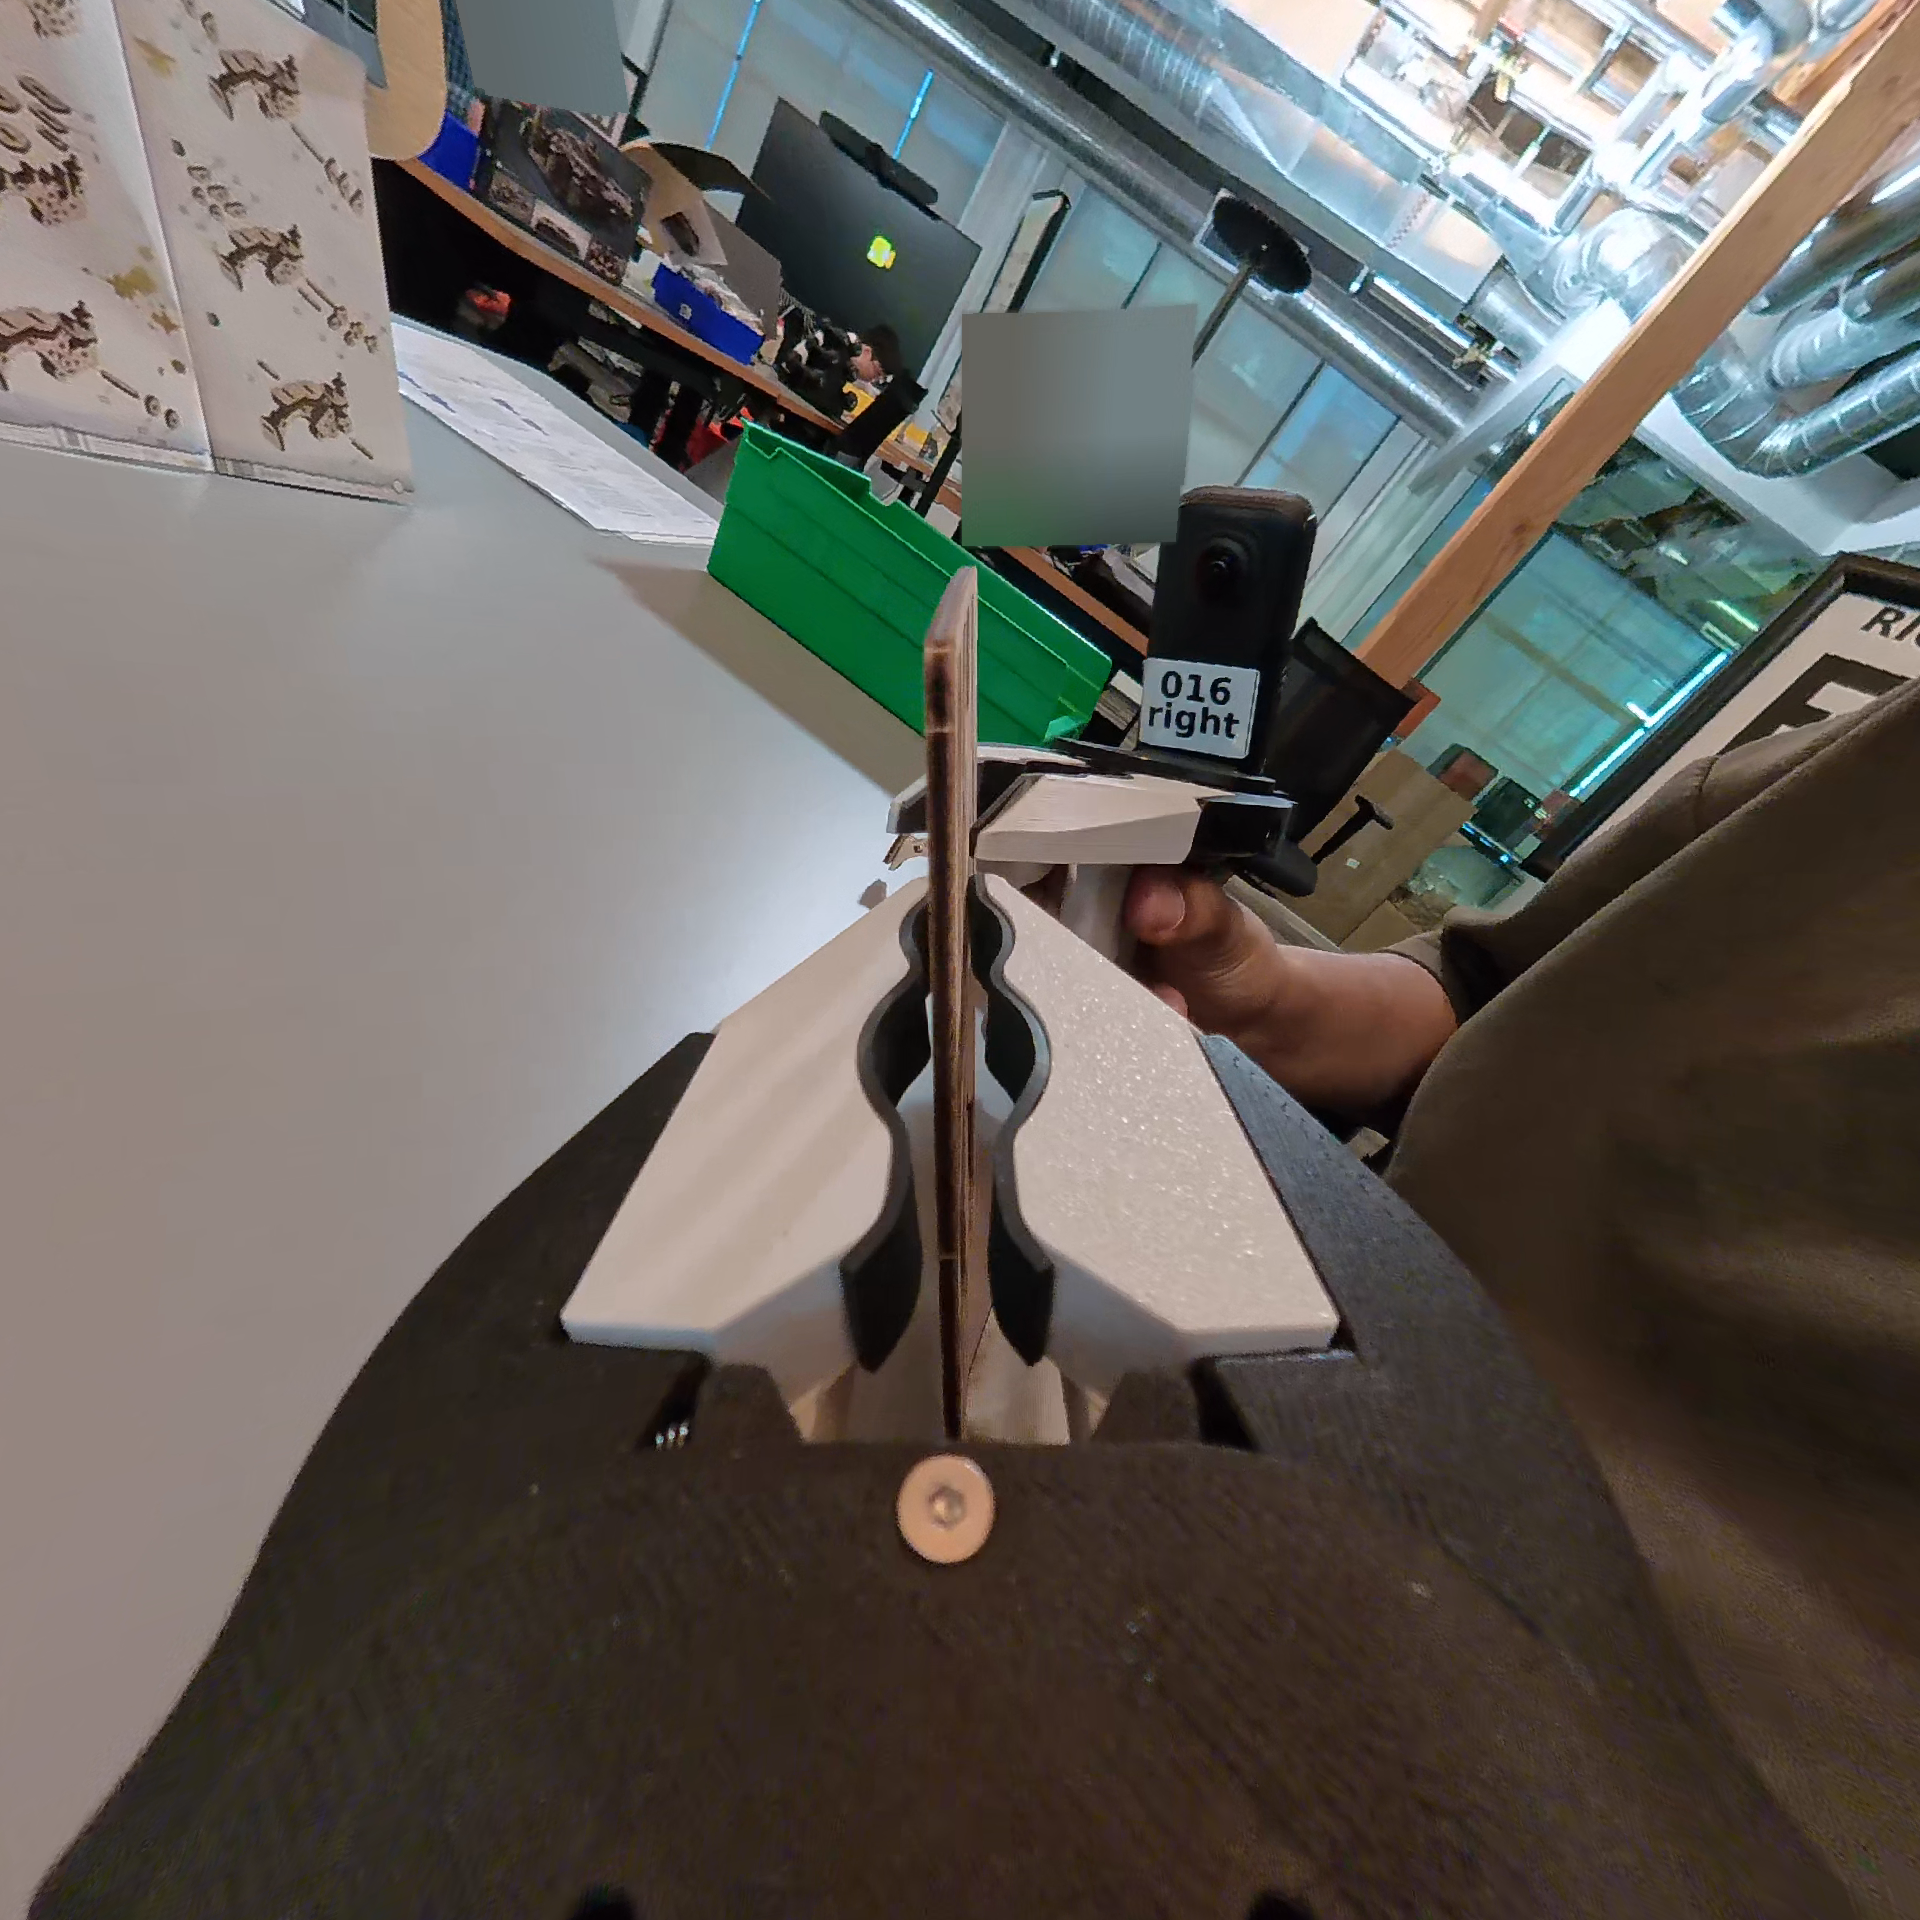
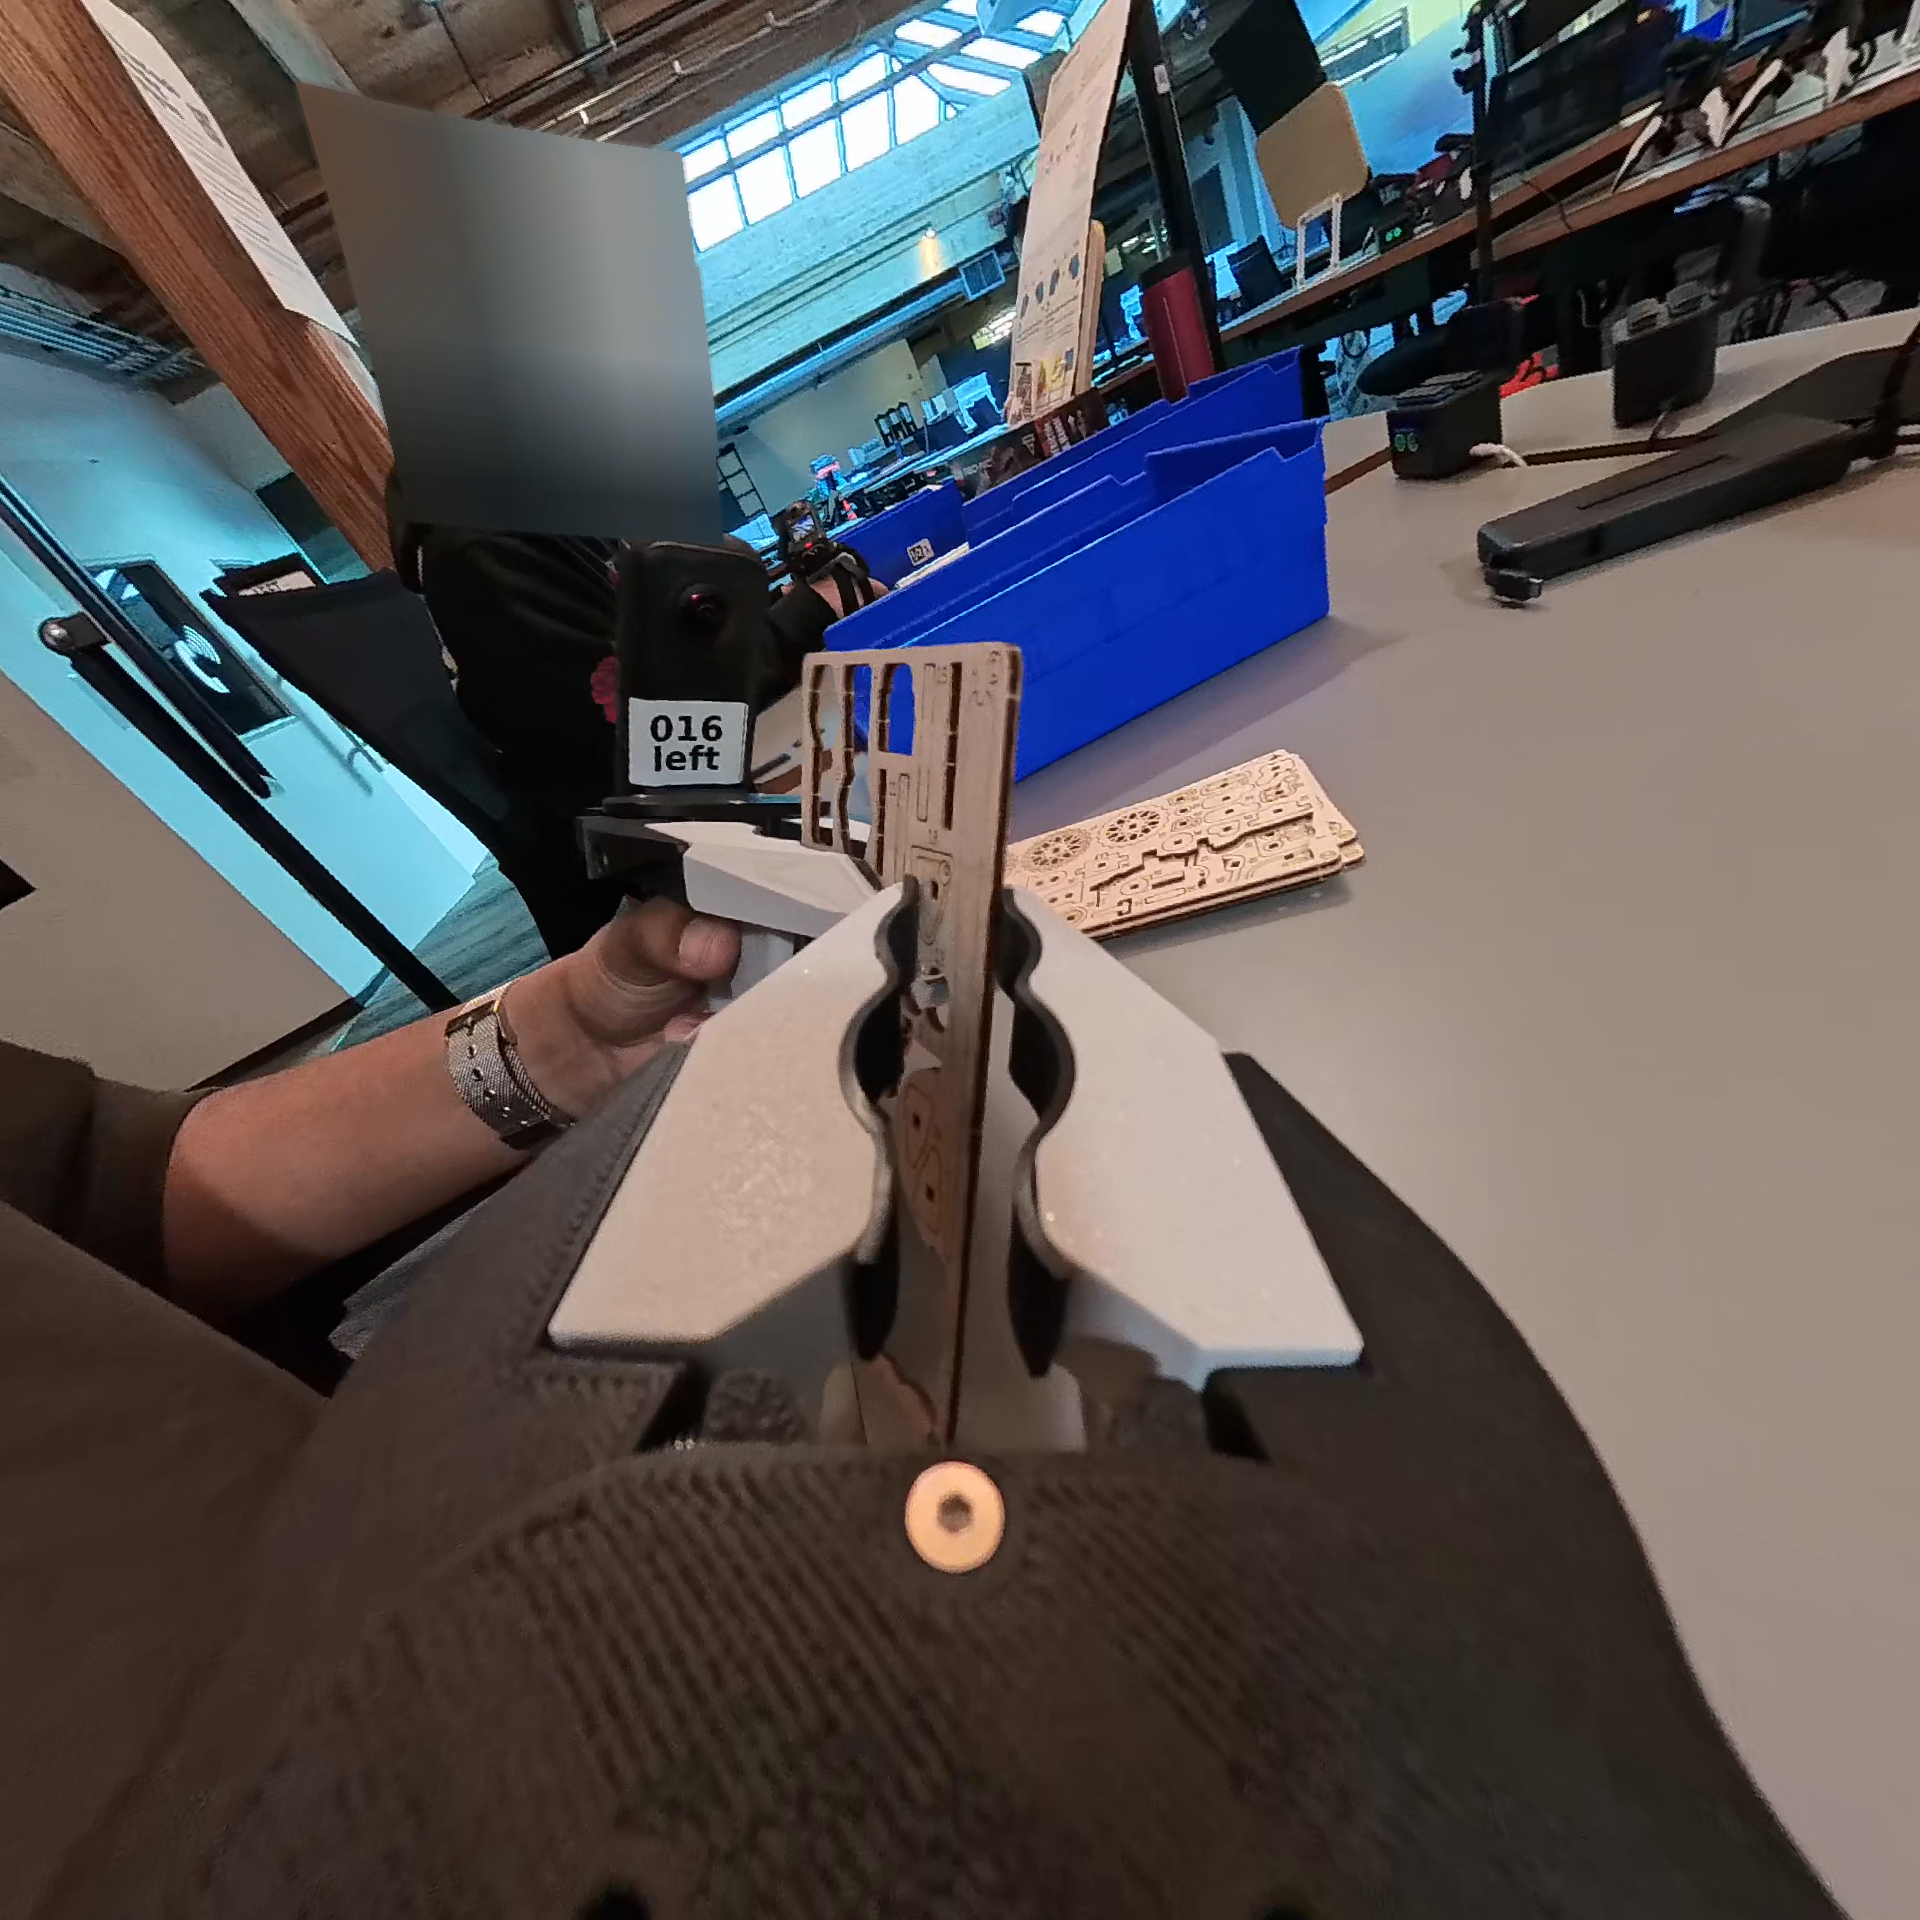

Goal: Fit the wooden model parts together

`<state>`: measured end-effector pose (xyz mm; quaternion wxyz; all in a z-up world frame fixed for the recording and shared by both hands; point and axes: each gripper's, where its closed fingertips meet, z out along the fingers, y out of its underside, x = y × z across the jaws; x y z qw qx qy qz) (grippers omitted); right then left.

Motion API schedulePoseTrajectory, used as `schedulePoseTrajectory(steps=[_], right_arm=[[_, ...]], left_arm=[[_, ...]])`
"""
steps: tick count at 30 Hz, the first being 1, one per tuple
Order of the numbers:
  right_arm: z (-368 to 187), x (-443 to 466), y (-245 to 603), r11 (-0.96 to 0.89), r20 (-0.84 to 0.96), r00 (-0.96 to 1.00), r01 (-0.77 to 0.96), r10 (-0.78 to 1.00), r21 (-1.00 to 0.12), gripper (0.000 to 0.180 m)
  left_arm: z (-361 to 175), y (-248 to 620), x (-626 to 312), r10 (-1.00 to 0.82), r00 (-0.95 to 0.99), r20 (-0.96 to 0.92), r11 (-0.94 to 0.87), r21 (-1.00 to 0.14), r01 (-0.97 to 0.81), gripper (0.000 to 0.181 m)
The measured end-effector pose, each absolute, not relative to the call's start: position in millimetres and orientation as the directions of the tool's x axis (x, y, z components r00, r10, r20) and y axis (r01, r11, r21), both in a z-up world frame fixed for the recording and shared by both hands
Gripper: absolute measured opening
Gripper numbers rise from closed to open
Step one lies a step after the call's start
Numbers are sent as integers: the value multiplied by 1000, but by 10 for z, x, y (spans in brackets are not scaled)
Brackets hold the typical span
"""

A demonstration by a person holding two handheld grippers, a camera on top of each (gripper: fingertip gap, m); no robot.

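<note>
A white sticker [image 1: 1197, 707] with black print sits on a black camera [image 1: 1242, 571]; a like one [image 2: 686, 743] is on a second camera [image 2: 691, 623]. Tiny engraved numbers mark the wooden sheet [image 2: 935, 790]. A printed paper [image 2: 208, 166] hangs on a wooden post [image 2: 156, 281].

The wooden sheet [image 2: 940, 831] clamped in both tools is pale tan plywood, laser-cut with dark-edged slots and outlines, its thin edge [image 1: 954, 831] scorched brown. Each hand-held gripper has a black ribbed body, speckled light-grey fingers [image 1: 1122, 1122] and wavy black pads; the left hand-held gripper [image 1: 951, 894] and right hand-held gripper [image 2: 951, 904] match in this. The surface [image 2: 1558, 1039] is plain matte grey. On it lies a stack of cream sheets [image 2: 1195, 852] patterned with gear and bracket cut-outs. A bright green bin [image 1: 883, 582] sits on one side, deep blue bins [image 2: 1122, 561] on the other. The person's sleeve [image 1: 1662, 1143] is olive-brown; the watch strap [image 2: 499, 1070] is silver mesh.
</note>
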<state>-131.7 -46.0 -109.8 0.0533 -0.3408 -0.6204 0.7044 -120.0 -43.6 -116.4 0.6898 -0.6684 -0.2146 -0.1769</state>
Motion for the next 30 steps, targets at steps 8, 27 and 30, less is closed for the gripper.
schedulePoseTrajectory(steps=[8, 27, 30], right_arm=[[-1065, -1329, -456, -223, -374, -761, 301, 529, -927, 19], [-1103, -1319, -408, -244, -451, -769, 380, 453, -892, 12], [-1118, -1296, -418, -233, -463, -772, 400, 436, -886, 9]], left_arm=[[-1118, -456, -1196, -10, 825, 566, 78, -822, 565, 0], [-1171, -407, -1198, -33, 803, 596, 49, -801, 597, 0], [-1195, -404, -1187, -24, 808, 589, 32, -807, 589, 0]])
